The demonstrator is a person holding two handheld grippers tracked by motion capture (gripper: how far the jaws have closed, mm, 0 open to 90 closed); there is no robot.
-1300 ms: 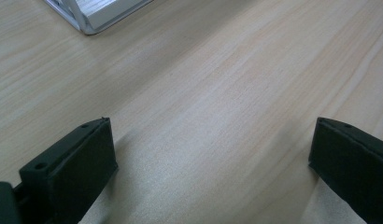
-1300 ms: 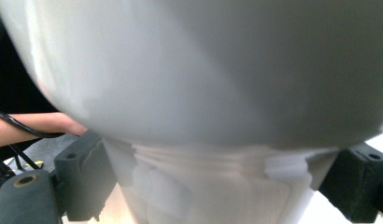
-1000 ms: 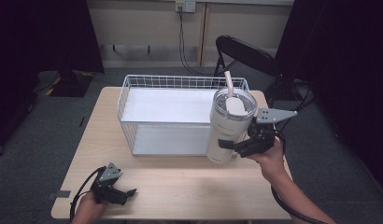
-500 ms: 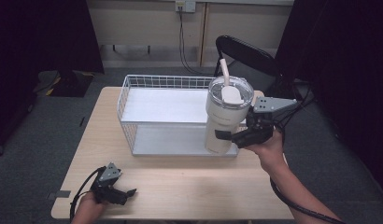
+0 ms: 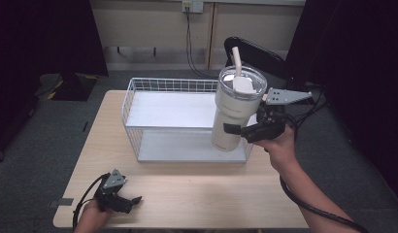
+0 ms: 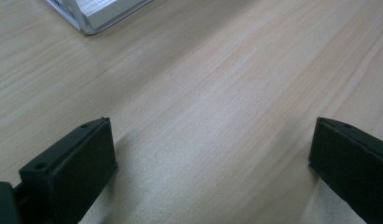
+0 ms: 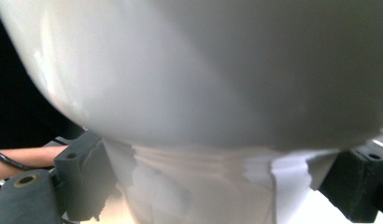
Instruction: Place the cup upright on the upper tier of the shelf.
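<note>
A tall cream tumbler [image 5: 232,111] with a clear lid and a straw hangs tilted over the right end of the white wire basket [image 5: 139,104]. My right gripper [image 5: 238,130] is shut on its lower body, the jaws pressing both sides. Close up, the tumbler [image 7: 203,74] spans the right gripper view, with a black finger [image 7: 84,175] on each side of its narrow base. My left gripper [image 5: 131,201] rests low at the table's front left, open, nothing between its fingers [image 6: 73,168] but bare wood.
The light wood table [image 5: 197,191] has free room in front of the basket. A basket corner [image 6: 94,14] shows at the top of the left gripper view. A dark chair [image 5: 257,51] stands behind the table. Cables trail from both grippers.
My right gripper has lifted the tumbler up and carried it back and left, over the basket's right end. The left gripper has stayed put.
</note>
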